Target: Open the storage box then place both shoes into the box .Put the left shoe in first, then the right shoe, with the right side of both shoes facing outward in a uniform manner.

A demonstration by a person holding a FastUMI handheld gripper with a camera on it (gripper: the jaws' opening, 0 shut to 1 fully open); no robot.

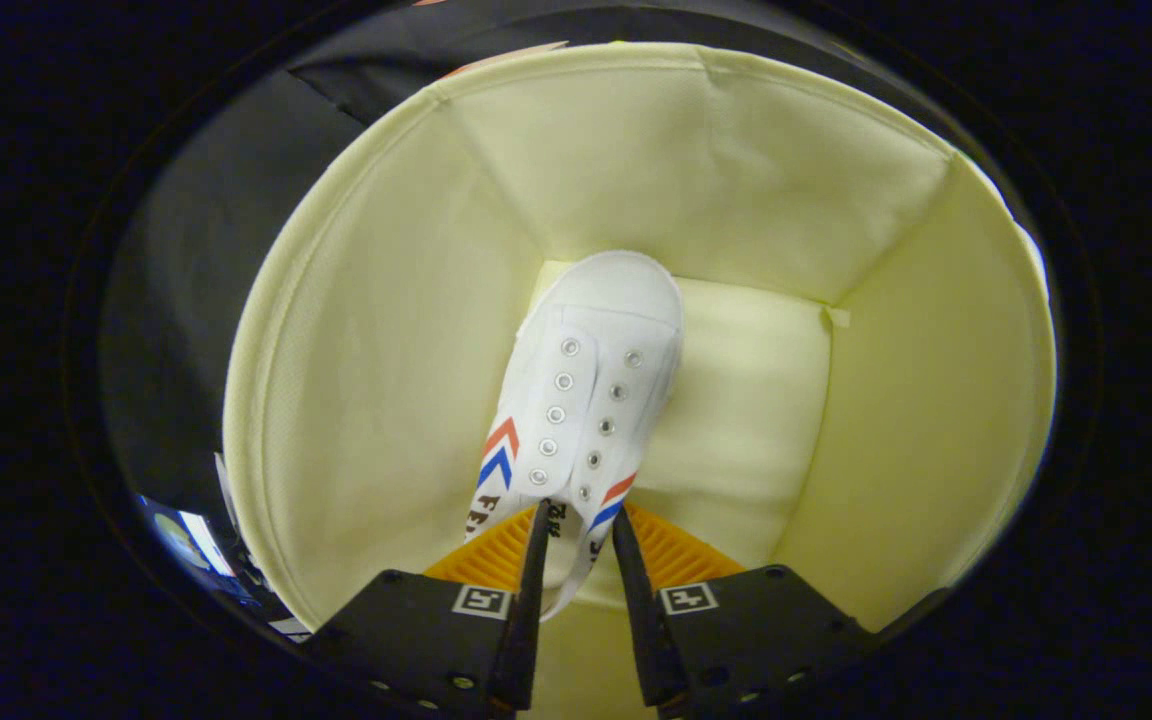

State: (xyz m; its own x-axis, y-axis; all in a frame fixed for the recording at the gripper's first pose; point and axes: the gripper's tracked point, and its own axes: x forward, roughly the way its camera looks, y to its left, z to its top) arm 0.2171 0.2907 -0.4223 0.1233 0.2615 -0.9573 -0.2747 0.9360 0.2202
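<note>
I look down into the open cream fabric storage box (386, 400). A white canvas shoe (591, 380) with red and blue chevron stripes on its sides hangs toe-down inside it, its toe near the box floor and closer to the left wall. My gripper (581, 525) is shut on the shoe's heel end, both fingers pressing on the collar from either side. The heel itself is hidden behind the fingers.
The box's right wall (936, 400) and far wall (696, 170) rise around the shoe, with bare cream floor (746, 420) to the shoe's right. Dark booth cloth (186, 260) lies outside the box on the left.
</note>
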